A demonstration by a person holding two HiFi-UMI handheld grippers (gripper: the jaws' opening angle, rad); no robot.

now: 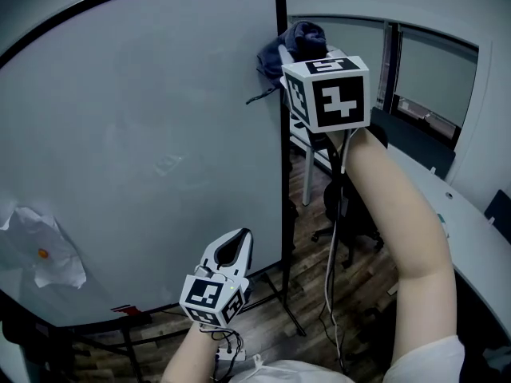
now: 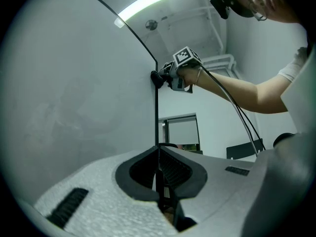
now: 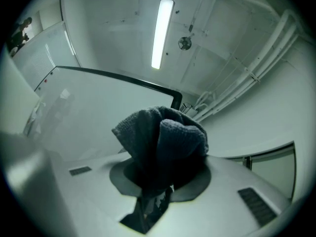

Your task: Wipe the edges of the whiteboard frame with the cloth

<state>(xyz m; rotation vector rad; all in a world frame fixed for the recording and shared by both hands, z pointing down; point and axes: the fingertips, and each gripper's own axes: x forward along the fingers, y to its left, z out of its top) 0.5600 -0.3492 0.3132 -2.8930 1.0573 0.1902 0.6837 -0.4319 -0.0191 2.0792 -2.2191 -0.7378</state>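
Observation:
The whiteboard point(image 1: 144, 134) fills the left of the head view, with its thin black frame point(image 1: 282, 174) running down its right side. My right gripper point(image 1: 307, 66) is raised high and shut on a bunched dark blue cloth point(image 1: 291, 46), which presses on the frame's right edge near the top. In the right gripper view the cloth point(image 3: 163, 137) bulges out of the jaws point(image 3: 160, 181), below the frame's top corner point(image 3: 175, 100). My left gripper point(image 1: 239, 242) is low down. In its own view the frame edge point(image 2: 156, 112) runs down into the closed jaws point(image 2: 159, 169).
A crumpled white paper point(image 1: 44, 254) clings to the board's lower left. A red marker point(image 1: 128, 309) lies on the bottom ledge. The stand's legs point(image 1: 279, 294) and cables point(image 1: 331, 294) cross the wood floor. To the right are a black office chair point(image 1: 351, 206) and a curved white desk point(image 1: 455, 214).

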